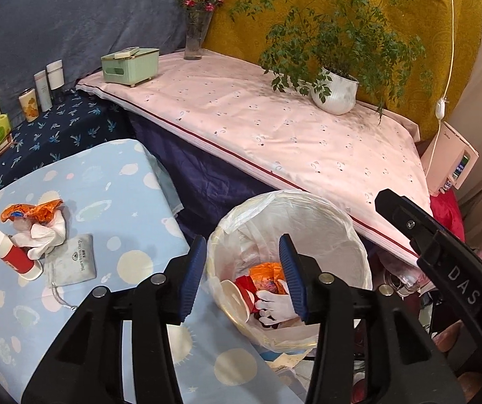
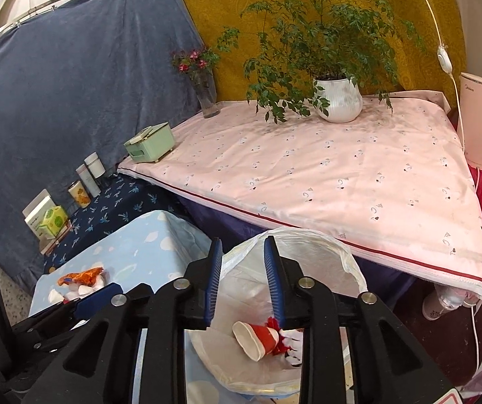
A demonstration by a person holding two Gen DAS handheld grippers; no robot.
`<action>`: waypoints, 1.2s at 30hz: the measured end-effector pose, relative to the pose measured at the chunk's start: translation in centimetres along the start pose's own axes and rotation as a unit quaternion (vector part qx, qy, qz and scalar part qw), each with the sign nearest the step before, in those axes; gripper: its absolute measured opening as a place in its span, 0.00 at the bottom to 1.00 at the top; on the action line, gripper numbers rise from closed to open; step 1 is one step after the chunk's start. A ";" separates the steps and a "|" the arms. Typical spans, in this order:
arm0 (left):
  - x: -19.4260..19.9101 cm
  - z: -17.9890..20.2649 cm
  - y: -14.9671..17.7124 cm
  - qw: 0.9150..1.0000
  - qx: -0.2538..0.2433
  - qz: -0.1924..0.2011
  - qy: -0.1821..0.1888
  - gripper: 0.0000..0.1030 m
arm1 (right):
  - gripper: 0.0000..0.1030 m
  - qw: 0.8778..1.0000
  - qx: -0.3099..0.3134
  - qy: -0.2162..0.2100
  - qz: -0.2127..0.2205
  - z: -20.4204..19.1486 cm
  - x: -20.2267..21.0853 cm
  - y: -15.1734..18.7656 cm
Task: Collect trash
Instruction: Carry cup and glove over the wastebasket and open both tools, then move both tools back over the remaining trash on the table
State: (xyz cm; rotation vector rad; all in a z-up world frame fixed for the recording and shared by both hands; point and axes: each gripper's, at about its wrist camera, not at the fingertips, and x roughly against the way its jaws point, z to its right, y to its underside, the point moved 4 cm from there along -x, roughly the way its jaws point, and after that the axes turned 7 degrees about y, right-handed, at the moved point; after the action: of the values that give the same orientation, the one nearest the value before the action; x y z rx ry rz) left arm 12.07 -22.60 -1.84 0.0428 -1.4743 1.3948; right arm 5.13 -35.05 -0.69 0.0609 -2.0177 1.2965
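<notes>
A trash bin (image 1: 348,235) lined with a white plastic bag stands beside the light blue table (image 1: 133,181). Inside it lie a red-and-white paper cup (image 1: 237,293), an orange wrapper (image 1: 266,274) and a white crumpled tissue (image 1: 274,306). My left gripper (image 1: 244,279) is open and empty over the bin's left rim. On the table lie another red paper cup (image 1: 13,256), an orange wrapper (image 1: 30,212), white tissue (image 1: 47,232) and a grey pouch (image 1: 72,262). My right gripper (image 2: 242,286) is open and empty above the bin (image 2: 348,259), over the cup (image 2: 256,336) inside.
A pink-covered table (image 1: 274,128) behind the bin holds a potted plant (image 1: 335,91), a flower vase (image 1: 195,38) and a green box (image 1: 130,65). Bottles and cartons (image 1: 39,91) stand on a dark blue cloth at left. A pink appliance (image 2: 480,121) stands at right.
</notes>
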 end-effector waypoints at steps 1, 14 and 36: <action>0.1 -0.2 0.0 1.000 0.002 0.001 -0.001 0.43 | 0.27 1.000 0.002 -0.001 0.000 -0.3 0.1 0.0; 2.3 -4.9 0.5 0.998 0.045 0.014 -0.029 0.43 | 0.33 0.999 0.030 -0.021 -0.010 -4.5 0.3 1.0; 6.9 -19.0 4.2 0.975 0.178 0.045 -0.123 0.79 | 0.39 0.991 0.101 -0.073 -0.057 -14.9 -1.2 5.8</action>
State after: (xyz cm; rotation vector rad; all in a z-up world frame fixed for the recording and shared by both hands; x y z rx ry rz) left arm 18.29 -3.09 -4.67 0.3907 -1.4203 1.7645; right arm 11.82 -20.58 -2.46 0.3703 -1.9655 1.4554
